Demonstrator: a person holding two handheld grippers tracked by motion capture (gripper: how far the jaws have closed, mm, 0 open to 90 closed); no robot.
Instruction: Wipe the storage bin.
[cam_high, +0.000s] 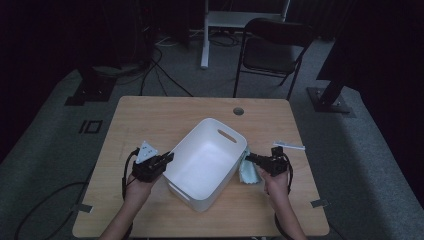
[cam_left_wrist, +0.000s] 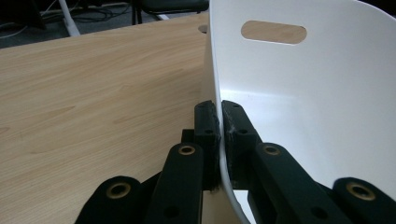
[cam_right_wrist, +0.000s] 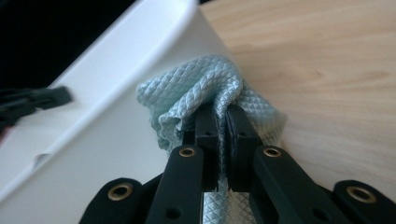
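Note:
A white plastic bin (cam_high: 206, 162) with a slot handle (cam_left_wrist: 274, 32) stands at an angle in the middle of the wooden table (cam_high: 150, 117). My left gripper (cam_high: 169, 157) is shut on the bin's left wall (cam_left_wrist: 218, 93), one jaw outside and one inside. A pale green textured cloth (cam_high: 247, 171) lies bunched against the bin's right side. My right gripper (cam_high: 248, 157) is shut on a fold of that cloth (cam_right_wrist: 201, 84), lifting it beside the bin's outer wall (cam_right_wrist: 116, 93).
A thin white strip (cam_high: 288, 145) lies on the table behind the right gripper. A round cable hole (cam_high: 238, 111) sits near the far edge. Beyond the table stand a black folding chair (cam_high: 272, 47) and a white desk leg (cam_high: 204, 35).

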